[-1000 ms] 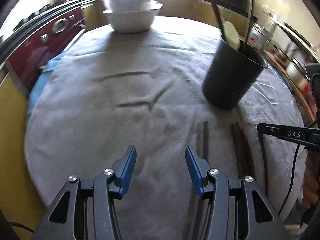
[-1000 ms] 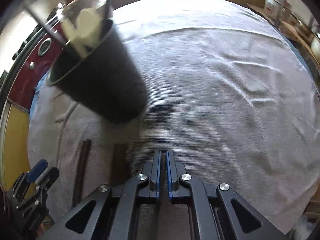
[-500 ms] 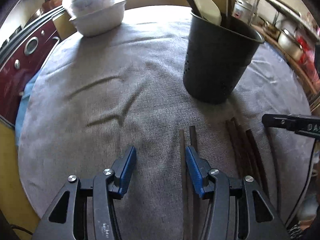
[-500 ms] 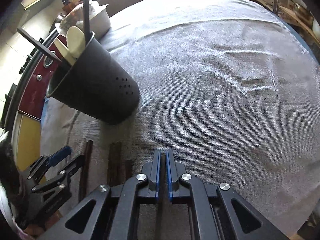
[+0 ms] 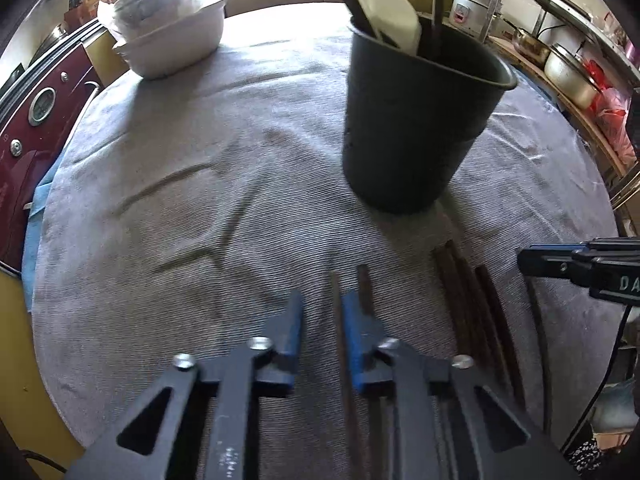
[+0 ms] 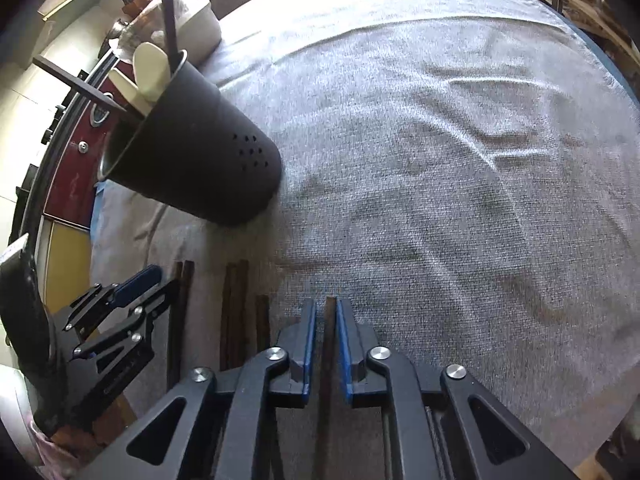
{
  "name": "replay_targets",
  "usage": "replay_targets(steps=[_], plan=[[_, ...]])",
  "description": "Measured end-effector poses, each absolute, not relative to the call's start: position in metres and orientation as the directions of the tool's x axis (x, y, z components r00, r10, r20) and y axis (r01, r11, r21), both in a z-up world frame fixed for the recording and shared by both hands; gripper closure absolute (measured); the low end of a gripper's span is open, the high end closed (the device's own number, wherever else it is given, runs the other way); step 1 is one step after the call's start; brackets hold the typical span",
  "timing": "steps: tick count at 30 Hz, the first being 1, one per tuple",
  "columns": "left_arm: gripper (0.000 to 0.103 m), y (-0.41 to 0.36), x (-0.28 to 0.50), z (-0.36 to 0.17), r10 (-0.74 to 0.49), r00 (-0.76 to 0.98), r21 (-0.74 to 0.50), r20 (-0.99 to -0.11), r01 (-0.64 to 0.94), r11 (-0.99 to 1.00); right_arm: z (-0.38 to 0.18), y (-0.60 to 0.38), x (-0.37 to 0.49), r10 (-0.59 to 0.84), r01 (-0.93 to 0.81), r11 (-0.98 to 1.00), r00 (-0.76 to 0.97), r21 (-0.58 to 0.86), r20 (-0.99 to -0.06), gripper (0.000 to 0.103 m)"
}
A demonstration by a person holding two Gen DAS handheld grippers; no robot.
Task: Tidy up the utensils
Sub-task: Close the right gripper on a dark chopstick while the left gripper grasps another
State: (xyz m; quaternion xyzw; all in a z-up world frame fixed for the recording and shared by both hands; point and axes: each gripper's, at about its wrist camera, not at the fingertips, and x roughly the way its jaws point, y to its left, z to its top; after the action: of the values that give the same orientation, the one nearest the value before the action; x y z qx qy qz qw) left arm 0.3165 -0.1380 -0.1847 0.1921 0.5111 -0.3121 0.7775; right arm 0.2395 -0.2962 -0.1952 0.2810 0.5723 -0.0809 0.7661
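**A:** where are the jaws at? Left gripper [image 5: 320, 312] low centre of its view, closing, narrow gap, one dark chopstick [image 5: 340, 328] lying between the blue pads, looks not pinched yet.

**B:** yeah. Right gripper [image 6: 325, 320] bottom centre of its view is opening, another chopstick [image 6: 330, 344] sitting in the slim gap, pads just off it. More chopsticks [image 5: 472, 300] lie on the grey-clothed worktop [image 5: 180, 200], lower right. Black utensil holder [image 5: 412, 128] stands upper right, just beyond them.

A home kitchen: rice cooker [image 5: 468, 10], steel pots [image 5: 568, 76], cloth-covered round table [image 5: 200, 200].
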Motion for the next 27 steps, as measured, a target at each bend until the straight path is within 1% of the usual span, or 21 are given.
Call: replay_targets(steps=[1,5,10,14,16,20,23,25,27], plan=[[0.094,-0.137,0.317,-0.185,-0.293,0.283,-0.027,-0.913,0.676,0.737,-0.195,-0.294,0.240,0.185,0.448,0.834,0.323,0.322,-0.928,0.086],[0.098,-0.124,0.318,-0.185,-0.322,0.264,-0.084,-0.909,0.642,0.762,-0.193,-0.281,0.240,0.109,0.424,0.876,0.292,0.231,-0.950,0.086],[0.098,-0.111,0.317,-0.186,-0.326,0.261,-0.101,-0.908,0.620,0.778,-0.188,-0.259,0.241,-0.024,0.371,0.925,0.266,0.079,-0.964,0.086],[0.098,-0.109,0.320,-0.185,-0.319,0.249,-0.106,-0.914,0.613,0.783,-0.187,-0.247,0.241,-0.087,0.350,0.936,0.274,0.015,-0.958,0.090],[0.096,-0.114,0.323,-0.183,-0.310,0.239,-0.108,-0.920,0.606,0.788,-0.186,-0.244,0.243,-0.091,0.345,0.938,0.279,0.011,-0.956,0.090],[0.082,-0.126,0.328,-0.187,-0.306,0.240,-0.098,-0.921,0.619,0.780,-0.186,-0.238,0.248,-0.086,0.332,0.943,0.288,0.015,-0.954,0.092],[0.082,-0.129,0.323,-0.188,-0.297,0.265,-0.075,-0.917,0.618,0.783,-0.185,-0.233,0.246,-0.084,0.319,0.947,0.296,0.016,-0.951,0.094],[0.082,-0.125,0.321,-0.188,-0.310,0.263,-0.091,-0.914,0.610,0.787,-0.186,-0.232,0.240,-0.075,0.319,0.947,0.307,0.028,-0.949,0.094],[0.087,-0.120,0.319,-0.188,-0.315,0.264,-0.099,-0.912,0.603,0.792,-0.185,-0.234,0.238,-0.066,0.326,0.945,0.317,0.043,-0.946,0.095]])
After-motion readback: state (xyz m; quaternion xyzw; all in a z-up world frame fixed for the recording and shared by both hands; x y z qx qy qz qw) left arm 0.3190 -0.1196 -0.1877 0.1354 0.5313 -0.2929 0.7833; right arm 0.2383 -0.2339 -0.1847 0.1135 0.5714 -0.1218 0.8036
